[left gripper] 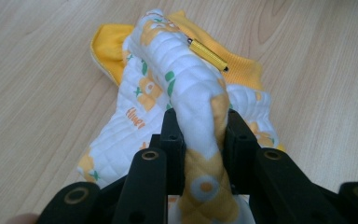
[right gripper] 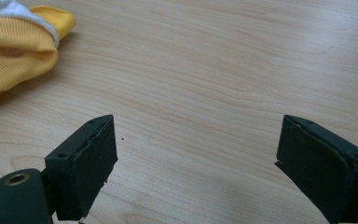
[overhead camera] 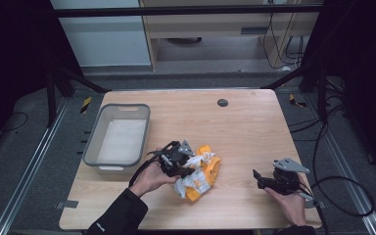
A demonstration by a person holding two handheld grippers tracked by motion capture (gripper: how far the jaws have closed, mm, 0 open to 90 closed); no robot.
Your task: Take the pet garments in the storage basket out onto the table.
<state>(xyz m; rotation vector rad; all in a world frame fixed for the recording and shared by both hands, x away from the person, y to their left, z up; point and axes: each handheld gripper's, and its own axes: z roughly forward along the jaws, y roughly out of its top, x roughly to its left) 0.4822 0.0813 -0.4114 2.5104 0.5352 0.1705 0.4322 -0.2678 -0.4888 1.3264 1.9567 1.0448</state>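
From the high view, my left tool (overhead camera: 182, 164) sits near the middle of the table's (overhead camera: 245, 127) front half, pressed into a crumpled garment (overhead camera: 200, 177) of yellow and white quilted fabric that lies bunched on the wood just to the right of my left hand (overhead camera: 149, 178). A grey plastic bin (overhead camera: 119, 139) stands on the left part of the table, just beyond and to the left of that hand; its inside looks pale and I cannot make out anything in it. My right tool (overhead camera: 260, 179) is held low over the table's front right area, well apart from the garment, with my right hand (overhead camera: 289, 200) behind it and its cable trailing off toward the right edge. In the left gripper view, my left tool (left gripper: 200, 135) is clamped on a raised fold of the garment (left gripper: 177, 84): the white quilted cloth with yellow and green prints stands up between the two black jaws, squeezed narrow where the pads press on it, and the rest spreads away over the table (left gripper: 37, 70) with a yellow ribbed edge behind it. A small yellow zipper pull (left gripper: 208, 54) lies on top of the fold, farther from the jaws. In the right gripper view, my right tool (right gripper: 196, 149) has its jaws spread wide with bare table (right gripper: 214, 70) between them and nothing in their grasp; the yellow ribbed edge of the garment (right gripper: 18, 42) lies in the upper left corner, clear of both jaws.
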